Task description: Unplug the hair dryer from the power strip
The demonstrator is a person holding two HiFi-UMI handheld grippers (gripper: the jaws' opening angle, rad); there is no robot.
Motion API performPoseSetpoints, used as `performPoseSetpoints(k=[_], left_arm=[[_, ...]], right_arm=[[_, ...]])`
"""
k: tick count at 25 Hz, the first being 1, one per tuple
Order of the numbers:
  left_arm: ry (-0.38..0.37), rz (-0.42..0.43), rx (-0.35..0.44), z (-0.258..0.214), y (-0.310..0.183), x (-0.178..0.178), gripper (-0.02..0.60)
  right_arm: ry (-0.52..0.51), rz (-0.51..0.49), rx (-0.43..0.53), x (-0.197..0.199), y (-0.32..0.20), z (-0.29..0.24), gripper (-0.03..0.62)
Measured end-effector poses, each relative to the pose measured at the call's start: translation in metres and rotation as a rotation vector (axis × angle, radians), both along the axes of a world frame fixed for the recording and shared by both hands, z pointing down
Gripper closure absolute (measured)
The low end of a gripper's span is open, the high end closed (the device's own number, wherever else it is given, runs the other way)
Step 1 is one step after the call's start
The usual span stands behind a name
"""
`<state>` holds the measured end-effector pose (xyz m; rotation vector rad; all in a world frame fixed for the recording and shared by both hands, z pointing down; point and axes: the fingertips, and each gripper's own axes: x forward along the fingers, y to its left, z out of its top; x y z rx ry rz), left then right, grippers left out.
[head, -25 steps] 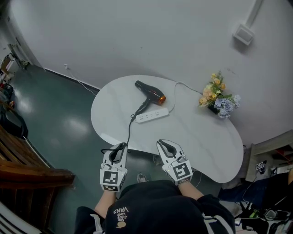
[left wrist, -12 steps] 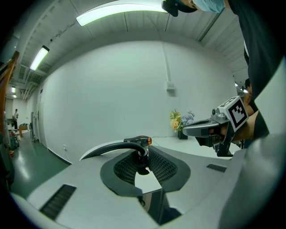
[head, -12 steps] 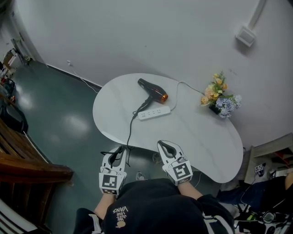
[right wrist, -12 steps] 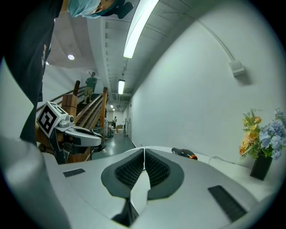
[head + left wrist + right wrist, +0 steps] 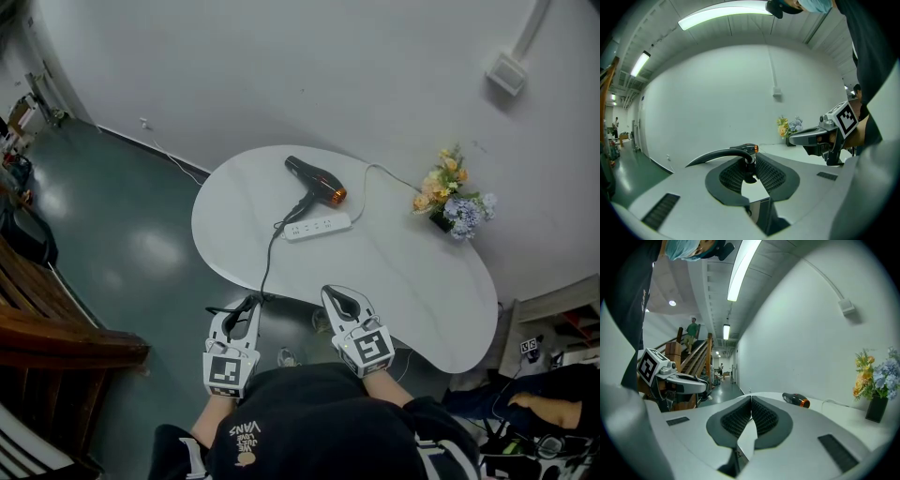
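A black hair dryer (image 5: 317, 183) with an orange ring lies on the far side of the white table (image 5: 412, 272). Beside it lies a white power strip (image 5: 317, 226). A black cord (image 5: 268, 262) runs from the strip's left end over the near table edge. Both grippers hover short of that edge. My left gripper (image 5: 249, 302) is open with a narrow gap, and the cord hangs just past its tips. I cannot tell whether they touch. My right gripper (image 5: 335, 294) is shut with nothing between its pads (image 5: 761, 418). The right gripper view shows the hair dryer (image 5: 796, 400) far ahead.
A vase of flowers (image 5: 450, 202) stands at the table's far right. The strip's white lead (image 5: 370, 173) runs off towards the wall. Wooden steps (image 5: 56, 337) stand at the left over the dark floor. Another person's arm (image 5: 539, 398) shows at the lower right.
The table has drifted slightly up and right in the head view. Both grippers stay near the table's near edge. Nothing was taken hold of or let go.
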<state>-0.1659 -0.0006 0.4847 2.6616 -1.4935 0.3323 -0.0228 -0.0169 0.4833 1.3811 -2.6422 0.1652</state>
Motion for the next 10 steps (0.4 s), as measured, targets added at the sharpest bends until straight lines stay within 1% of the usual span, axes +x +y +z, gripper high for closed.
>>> performPoseSetpoints(k=[5, 10], left_arm=[[-0.008, -0.003, 0.000, 0.0024, 0.0020, -0.0003, 0.505], [-0.009, -0.005, 0.001, 0.0018, -0.0001, -0.0015, 0.505]], right_arm=[[0.010, 0.018, -0.017, 0.0006, -0.0009, -0.0064, 0.551], [-0.015, -0.010, -0.005, -0.0033, -0.0009, 0.0020, 0.551]])
